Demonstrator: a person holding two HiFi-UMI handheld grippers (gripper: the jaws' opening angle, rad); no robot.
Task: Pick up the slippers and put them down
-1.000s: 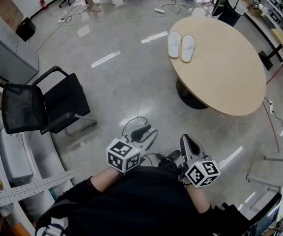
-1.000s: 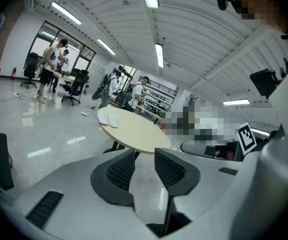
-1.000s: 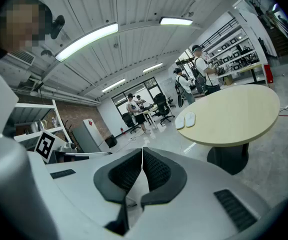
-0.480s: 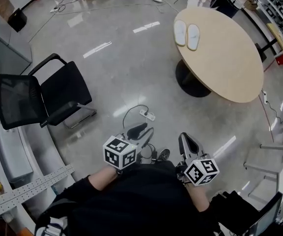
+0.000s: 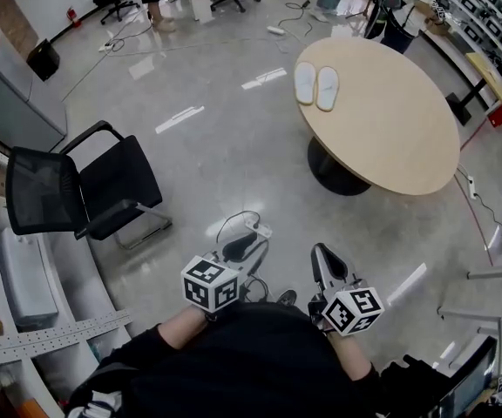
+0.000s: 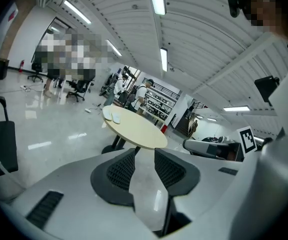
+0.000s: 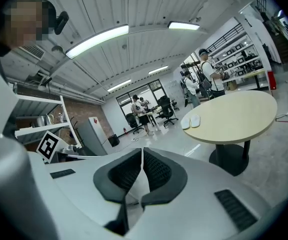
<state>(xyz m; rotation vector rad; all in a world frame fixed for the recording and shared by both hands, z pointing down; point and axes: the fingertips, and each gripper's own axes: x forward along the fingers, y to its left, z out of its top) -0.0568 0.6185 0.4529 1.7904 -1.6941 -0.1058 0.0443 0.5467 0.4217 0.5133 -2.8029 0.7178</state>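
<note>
Your slippers [image 5: 316, 86] lie side by side, touching or nearly so, close to the rim of the round table [image 5: 390, 146], on its far left part in the head view, well apart from both tools. Your left gripper [image 5: 238, 249] holds its jaws partly apart with only floor showing between them; your right gripper [image 5: 328, 265] has its jaws pressed together on nothing. The pair looks thin, white and soft; judge it light and floppy, likely to droop if pinched at a toe; take each across its middle at the side edge, or clamp both together there; you must part the right jaws first.
</note>
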